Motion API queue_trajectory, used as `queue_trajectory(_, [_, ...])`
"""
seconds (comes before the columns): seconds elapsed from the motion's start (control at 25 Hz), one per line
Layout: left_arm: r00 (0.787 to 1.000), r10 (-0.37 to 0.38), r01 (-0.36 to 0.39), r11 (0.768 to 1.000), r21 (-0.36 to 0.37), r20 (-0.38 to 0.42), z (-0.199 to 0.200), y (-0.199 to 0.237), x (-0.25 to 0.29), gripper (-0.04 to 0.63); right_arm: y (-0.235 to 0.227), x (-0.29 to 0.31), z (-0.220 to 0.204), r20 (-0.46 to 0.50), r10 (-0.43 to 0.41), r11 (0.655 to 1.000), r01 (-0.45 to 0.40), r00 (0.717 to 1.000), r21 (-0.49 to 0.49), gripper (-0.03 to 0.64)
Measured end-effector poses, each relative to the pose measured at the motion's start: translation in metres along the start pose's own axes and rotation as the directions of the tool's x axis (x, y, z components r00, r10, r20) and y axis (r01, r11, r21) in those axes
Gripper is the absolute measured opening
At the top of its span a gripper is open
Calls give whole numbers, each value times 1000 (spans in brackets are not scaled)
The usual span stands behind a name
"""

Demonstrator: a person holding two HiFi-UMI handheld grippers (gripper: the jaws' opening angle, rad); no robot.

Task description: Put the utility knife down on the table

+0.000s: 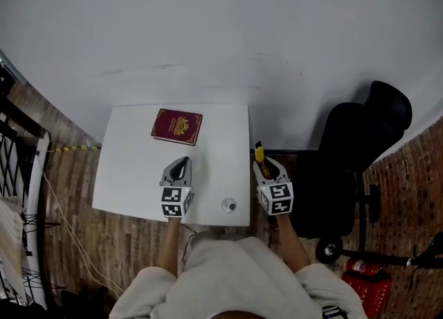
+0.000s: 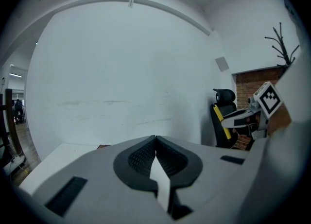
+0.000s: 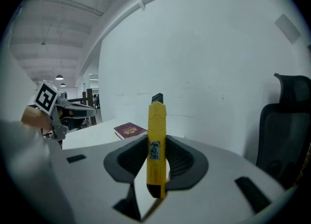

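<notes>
The jaws of my right gripper (image 3: 158, 139) were closed on the utility knife (image 3: 157, 121). Their ribbed black pads pinched its yellow plastic body low down, and it stood upright between them with its black tip farthest from me. A small pale label sat on the handle, its print too fine to read. The jaws of my left gripper (image 2: 155, 143) were pressed together at the tips with nothing between them. Their dark pads were ribbed like the right ones and set in smooth grey shells.

Each gripper carried a cube of black-and-white square markers. The left gripper hung over the white tabletop (image 1: 131, 172), near its front edge. The right gripper, with the knife, was just past the tabletop's right edge, so the knife was in the air and not on the surface.

The tabletop was smooth, plain and square-cornered. At its far side lay a maroon book (image 1: 177, 126) with a gold emblem on the cover, its lettering too small to read. A small round metallic thing (image 1: 228, 205) sat by the near edge, and I could not tell what it was.

Beyond the tabletop stood a bare white wall (image 1: 208, 34). The floor (image 1: 69, 193) was brown wood planks. A black office chair (image 1: 360, 138) stood to the right, with a red fire extinguisher (image 1: 363, 269) lying near its base. The left gripper view showed brickwork (image 2: 252, 79) behind the chair.
</notes>
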State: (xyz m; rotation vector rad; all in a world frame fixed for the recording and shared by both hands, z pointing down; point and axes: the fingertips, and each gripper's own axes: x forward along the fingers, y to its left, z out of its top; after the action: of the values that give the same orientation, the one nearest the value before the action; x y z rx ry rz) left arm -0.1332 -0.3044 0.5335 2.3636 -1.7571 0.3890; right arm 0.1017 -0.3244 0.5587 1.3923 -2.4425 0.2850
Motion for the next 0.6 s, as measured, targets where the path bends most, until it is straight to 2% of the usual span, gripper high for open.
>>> queue_trajectory(0.24, [1000,2,-2,1000,-7,-23,-6,12,12,6,4,21,-2,-31,22,1000,-23,999,-4,110])
queue_trajectory(0.6, [996,-64,62,998,-23,-67,-25,26,37,7,12,49,-14,-84,1,1000,0,997,11,110])
